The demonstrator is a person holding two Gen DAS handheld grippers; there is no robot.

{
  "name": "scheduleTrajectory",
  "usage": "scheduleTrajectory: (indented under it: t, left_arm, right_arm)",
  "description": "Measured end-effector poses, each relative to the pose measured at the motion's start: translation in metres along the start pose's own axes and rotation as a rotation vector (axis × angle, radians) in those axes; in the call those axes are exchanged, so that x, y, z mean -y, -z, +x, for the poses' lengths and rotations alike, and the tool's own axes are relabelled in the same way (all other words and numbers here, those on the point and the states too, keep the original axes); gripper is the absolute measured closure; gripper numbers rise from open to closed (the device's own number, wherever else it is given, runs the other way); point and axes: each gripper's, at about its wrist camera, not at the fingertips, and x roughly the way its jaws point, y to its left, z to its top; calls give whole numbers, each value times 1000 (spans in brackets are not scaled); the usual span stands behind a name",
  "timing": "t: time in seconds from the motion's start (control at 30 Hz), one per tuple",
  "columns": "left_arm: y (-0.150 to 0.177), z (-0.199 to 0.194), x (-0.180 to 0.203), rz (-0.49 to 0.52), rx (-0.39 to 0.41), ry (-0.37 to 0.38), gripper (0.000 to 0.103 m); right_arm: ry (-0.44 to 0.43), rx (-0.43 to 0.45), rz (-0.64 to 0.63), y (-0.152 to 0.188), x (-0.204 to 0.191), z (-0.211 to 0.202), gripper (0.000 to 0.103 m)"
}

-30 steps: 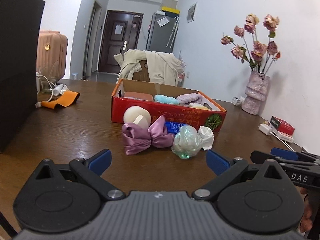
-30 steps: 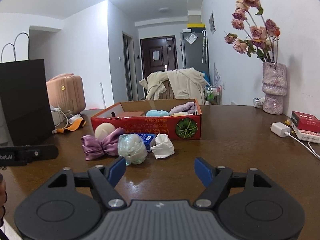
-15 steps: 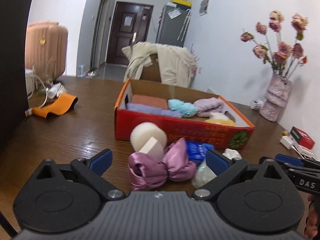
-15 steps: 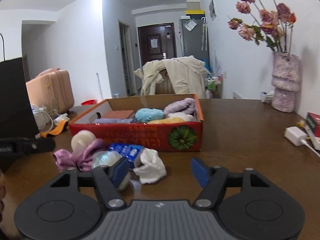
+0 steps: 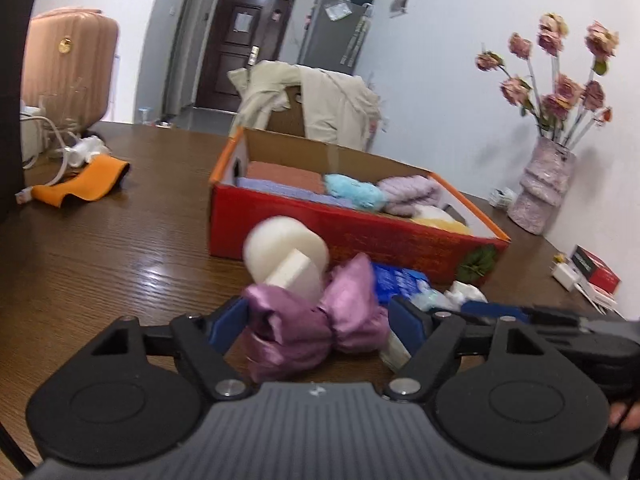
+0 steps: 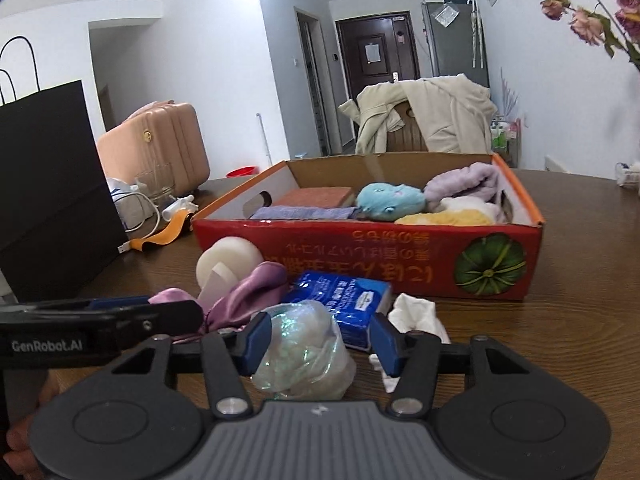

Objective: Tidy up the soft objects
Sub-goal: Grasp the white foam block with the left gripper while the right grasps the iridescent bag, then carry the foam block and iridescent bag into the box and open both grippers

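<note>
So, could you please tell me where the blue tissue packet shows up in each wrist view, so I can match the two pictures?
Left wrist view: the blue tissue packet lies right of centre, partly hidden behind the purple satin bow, in front of the red box.
Right wrist view: it sits at centre, just beyond the iridescent pouf between the jaws.
Shared landmark: the red box's green pumpkin print, to the packet's right in both.
</note>
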Motion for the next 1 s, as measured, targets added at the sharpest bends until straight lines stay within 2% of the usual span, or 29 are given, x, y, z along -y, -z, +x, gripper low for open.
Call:
scheduleTrajectory:
  t: [0.07, 0.2, 0.33, 0.43, 0.53, 0.57, 0.6, 0.8, 0.93, 1.0]
  left_arm:
    - [-2, 5, -7, -17, -6, -27, 23]
    - [-2, 15, -17, -63, -50, -34, 25]
    - [-13, 11, -26, -112, 0, -9, 25]
    - [-26, 23, -26, -81, -3, -19, 27]
    - [-31, 43, -25, -82, -82, -18, 42]
    - [-31, 49, -24, -90, -110, -12, 52]
    - [-30, 54, -24, -97, -136, 7, 57]
    - [-27, 55, -28, -120, -151, 4, 67]
    - [-21, 48, -30, -141, -176, -3, 68]
    - [-16, 44, -34, -163, -190, -8, 68]
  right_arm:
    - [-6, -6, 5, 0, 1, 1, 49]
    - [-2, -6, -11, -2, -1, 2, 49]
    - [-4, 13, -13, -5, -2, 2, 49]
    - [2, 16, -16, -8, -3, 5, 49]
    - [14, 6, -15, -10, -3, 9, 49]
    - [18, 2, -21, -10, -5, 8, 49]
    - [19, 0, -30, -10, -6, 8, 49]
    - [16, -53, -56, -4, -11, 14, 51]
    - [22, -90, -74, 0, -16, 14, 65]
    - [27, -89, -88, 2, -19, 8, 69]
